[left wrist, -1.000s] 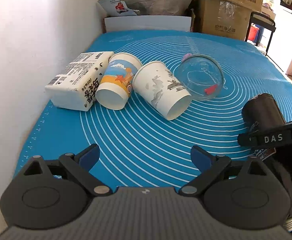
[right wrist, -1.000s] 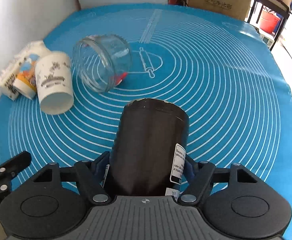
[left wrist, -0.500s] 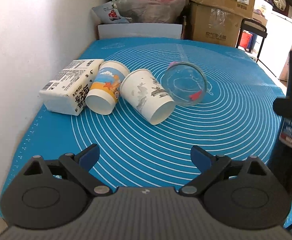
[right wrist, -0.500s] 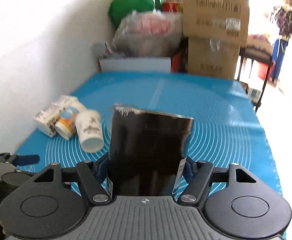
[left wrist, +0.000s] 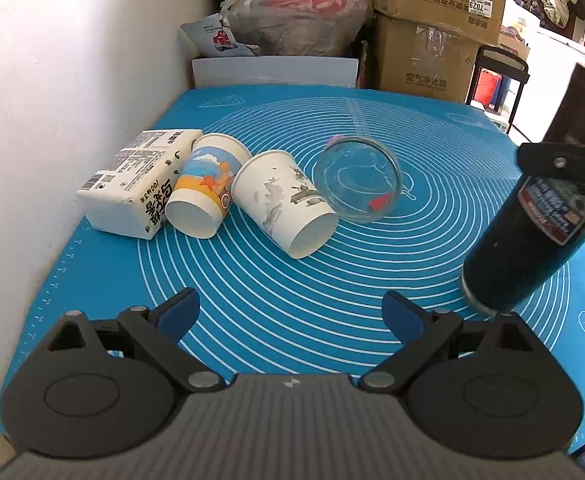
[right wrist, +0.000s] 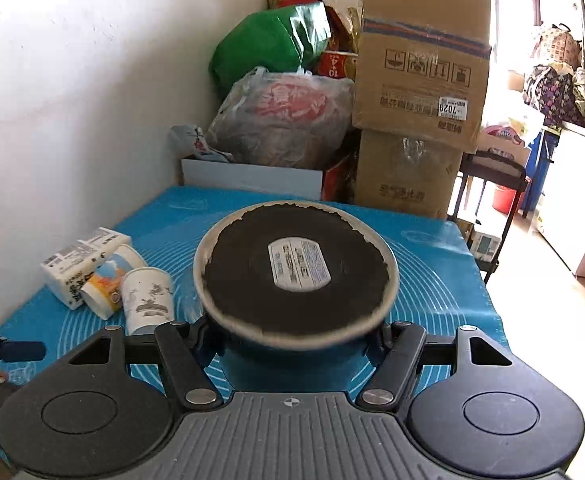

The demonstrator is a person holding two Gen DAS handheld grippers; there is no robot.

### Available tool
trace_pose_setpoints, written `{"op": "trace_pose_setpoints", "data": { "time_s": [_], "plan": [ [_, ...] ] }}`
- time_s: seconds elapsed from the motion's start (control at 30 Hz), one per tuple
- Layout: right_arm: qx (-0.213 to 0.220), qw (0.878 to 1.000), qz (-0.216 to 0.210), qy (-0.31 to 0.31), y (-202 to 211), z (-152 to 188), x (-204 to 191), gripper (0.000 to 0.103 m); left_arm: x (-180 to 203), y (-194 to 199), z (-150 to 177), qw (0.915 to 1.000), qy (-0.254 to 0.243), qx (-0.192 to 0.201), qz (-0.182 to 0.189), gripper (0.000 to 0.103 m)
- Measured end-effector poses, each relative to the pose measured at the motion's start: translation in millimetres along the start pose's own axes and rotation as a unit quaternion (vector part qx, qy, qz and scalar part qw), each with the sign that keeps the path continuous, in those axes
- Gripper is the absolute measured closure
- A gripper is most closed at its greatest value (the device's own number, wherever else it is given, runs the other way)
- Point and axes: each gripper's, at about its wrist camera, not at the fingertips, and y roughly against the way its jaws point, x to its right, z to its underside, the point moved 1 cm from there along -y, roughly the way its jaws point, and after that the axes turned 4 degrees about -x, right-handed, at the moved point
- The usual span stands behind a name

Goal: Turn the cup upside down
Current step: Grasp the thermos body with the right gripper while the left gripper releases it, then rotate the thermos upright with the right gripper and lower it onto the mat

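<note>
My right gripper (right wrist: 294, 340) is shut on a dark blue tumbler cup (right wrist: 292, 276). The cup's flat base with a white label faces the right wrist camera. In the left wrist view the cup (left wrist: 532, 232) hangs tilted above the right side of the blue mat (left wrist: 292, 292), its lower end near the mat, with the right gripper's fingers (left wrist: 564, 164) clamped across it. My left gripper (left wrist: 290, 312) is open and empty, low over the mat's near edge.
A white carton (left wrist: 132, 184), two paper cups (left wrist: 208, 192) (left wrist: 288, 204) and a glass jar (left wrist: 358, 178) lie on their sides at the mat's left and middle. A white wall (left wrist: 52, 80) runs along the left. Bags and cardboard boxes (left wrist: 432, 20) stand behind the mat.
My right gripper has lifted the dark cup off the mat and turned it over, so its base now faces the right wrist camera. My left gripper has stayed open and drawn back a little.
</note>
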Motion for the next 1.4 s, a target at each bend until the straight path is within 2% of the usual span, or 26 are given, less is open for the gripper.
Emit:
{"op": "trace_pose_setpoints", "data": {
  "time_s": [0.63, 0.77, 1.1, 1.4],
  "plan": [
    [-0.001, 1.0, 0.01, 0.004, -3.9, 5.3, -5.8, 0.037, 3.1, -0.6, 2.6, 1.0, -0.004, 0.0, 0.007, 0.006],
    [0.0, 1.0, 0.015, 0.011, -3.4, 6.0, -8.0, 0.032, 3.1, -0.9, 2.7, 1.0, -0.003, -0.001, 0.005, 0.006],
    [-0.003, 1.0, 0.018, 0.02, -3.2, 5.9, -7.7, 0.03, 3.1, -1.9, 3.4, 1.0, -0.004, -0.003, 0.005, 0.006],
    [-0.006, 1.0, 0.014, 0.013, -0.1, 7.7, -4.6, 0.024, 5.5, 1.7, 3.1, 1.0, -0.006, 0.0, 0.006, 0.006]
  ]
}}
